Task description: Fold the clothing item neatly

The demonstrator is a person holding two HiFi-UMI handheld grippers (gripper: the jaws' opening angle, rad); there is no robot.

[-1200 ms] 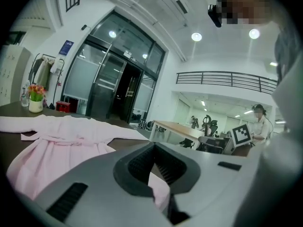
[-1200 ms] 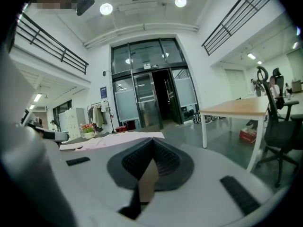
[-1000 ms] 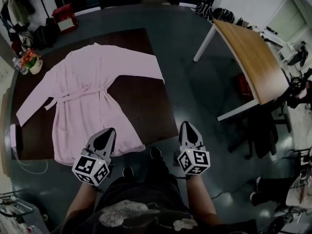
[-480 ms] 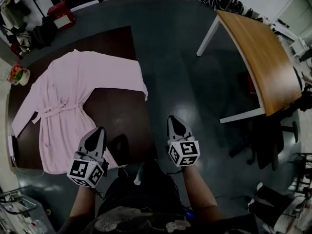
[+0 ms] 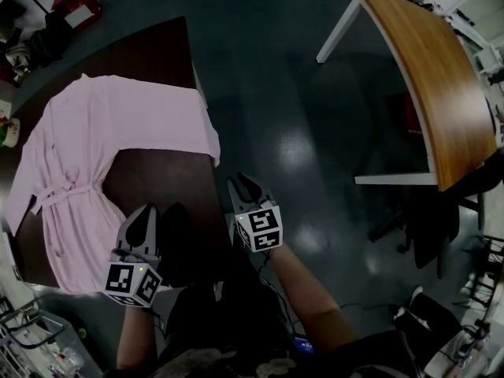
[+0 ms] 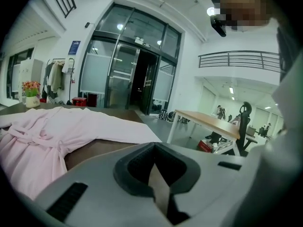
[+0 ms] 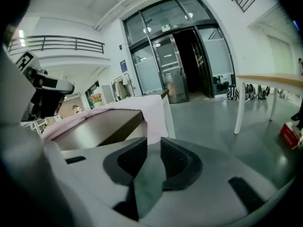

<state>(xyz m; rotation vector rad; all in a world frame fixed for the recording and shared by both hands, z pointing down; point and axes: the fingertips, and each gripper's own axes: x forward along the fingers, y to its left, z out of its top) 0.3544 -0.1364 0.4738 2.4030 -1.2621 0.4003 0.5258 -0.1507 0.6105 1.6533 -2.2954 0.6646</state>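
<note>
The pink robe (image 5: 79, 152) lies spread flat and open-armed on the dark brown tabletop (image 5: 161, 183), its belt tied across the waist, and one sleeve (image 5: 206, 136) reaches the tabletop's edge, where its cuff hangs over the side. The left gripper (image 5: 145, 211) hovers over bare tabletop just beside the robe's lower skirt, apart from the cloth. In the left gripper view its fingers (image 6: 137, 167) are pressed together with nothing caught between them, and the robe stretches away ahead and to the left. The right gripper (image 5: 241, 183) is off the tabletop's near corner, over the grey floor (image 5: 315, 132). Its fingers (image 7: 130, 157) have just been opening and stand a little apart. Only the floor shows through the narrow gap, so they hold and touch nothing. Ahead of them, in the right gripper view, the hanging cuff drapes down the tabletop's corner, near but clear of the fingertips.
</note>
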